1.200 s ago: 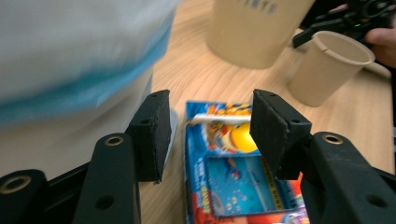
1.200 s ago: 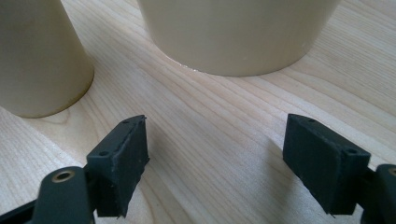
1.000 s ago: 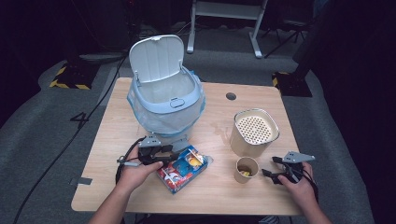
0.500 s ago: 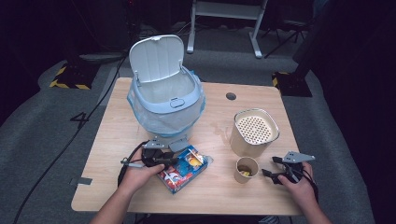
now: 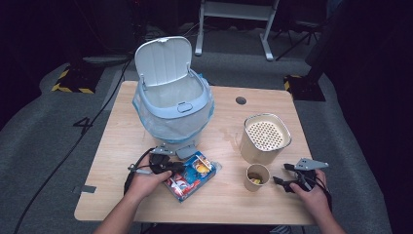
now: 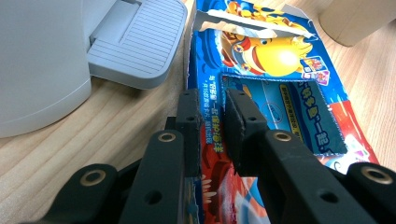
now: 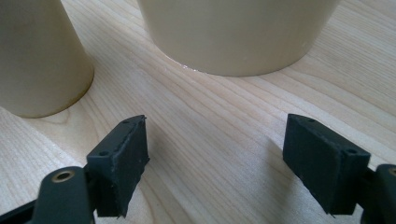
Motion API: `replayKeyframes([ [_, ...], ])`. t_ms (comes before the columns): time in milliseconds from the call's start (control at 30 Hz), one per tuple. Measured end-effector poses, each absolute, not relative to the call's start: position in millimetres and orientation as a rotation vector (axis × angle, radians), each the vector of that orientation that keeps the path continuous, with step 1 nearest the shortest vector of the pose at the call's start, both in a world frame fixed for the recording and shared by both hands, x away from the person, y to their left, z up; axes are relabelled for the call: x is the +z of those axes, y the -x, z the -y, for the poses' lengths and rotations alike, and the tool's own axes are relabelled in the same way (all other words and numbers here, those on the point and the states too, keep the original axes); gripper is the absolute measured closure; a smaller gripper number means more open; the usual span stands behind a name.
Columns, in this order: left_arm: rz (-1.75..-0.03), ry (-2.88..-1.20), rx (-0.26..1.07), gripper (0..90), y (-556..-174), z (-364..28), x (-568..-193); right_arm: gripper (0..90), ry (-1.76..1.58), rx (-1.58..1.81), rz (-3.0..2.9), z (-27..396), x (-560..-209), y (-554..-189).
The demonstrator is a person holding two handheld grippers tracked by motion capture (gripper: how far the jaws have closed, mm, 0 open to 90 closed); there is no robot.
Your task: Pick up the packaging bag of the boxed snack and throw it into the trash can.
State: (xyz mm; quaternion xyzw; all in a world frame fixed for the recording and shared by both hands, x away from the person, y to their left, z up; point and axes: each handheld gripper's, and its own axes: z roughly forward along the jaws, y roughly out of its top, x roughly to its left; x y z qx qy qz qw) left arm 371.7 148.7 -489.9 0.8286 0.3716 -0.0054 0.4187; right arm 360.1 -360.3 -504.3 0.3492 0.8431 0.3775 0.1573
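Left gripper view: fingers (image 6: 212,123) just closing on snack box (image 6: 280,88) edge, bin (image 6: 42,60) just beside

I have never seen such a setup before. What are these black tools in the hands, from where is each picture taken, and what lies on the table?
A person holds a hand tool with two black jaws in each hand. One picture looks down from above the table; the two others come from small cameras riding on each tool.

On the wood stand a pale blue bin with its lid up, a cream container with a perforated top and a small paper cup.

The left gripper has just been closing its jaws on the edge of a flattened blue snack box; they look nearly shut on it. The right gripper rests open on the table and holds nothing.
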Motion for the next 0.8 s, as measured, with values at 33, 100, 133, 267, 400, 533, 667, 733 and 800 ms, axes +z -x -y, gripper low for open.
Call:
replayKeyframes([
  [33,-0.932,-2.078,-0.014,76.8,-372,-149,-490,22.3,-0.999,1.080,-2.412,360,-504,-360],
  [100,-0.927,-2.082,-0.007,76.9,-371,-148,-490,22.3,-0.999,1.080,-2.412,360,-504,-360],
  [133,-0.930,-2.084,0.004,77.2,-370,-147,-489,22.3,-0.999,1.080,-2.412,360,-504,-360],
  [267,-0.927,-2.087,0.011,77.4,-370,-147,-489,22.3,-0.999,1.080,-2.412,360,-504,-360],
  [400,-0.916,-2.069,0.028,77.7,-368,-148,-485,22.3,-0.999,1.080,-2.412,360,-504,-360],
  [533,-0.907,-2.051,0.041,77.8,-366,-149,-481,22.3,-0.999,1.080,-2.412,360,-504,-360],
  [667,-0.908,-2.048,0.041,77.7,-367,-150,-481,22.3,-0.999,1.080,-2.412,360,-504,-360],
  [733,-0.908,-2.043,0.047,77.8,-366,-149,-480,22.3,-0.999,1.080,-2.412,360,-504,-360],
  [800,-0.891,-2.034,0.056,77.8,-364,-148,-478,22.3,-0.999,1.080,-2.412,360,-504,-360],
])
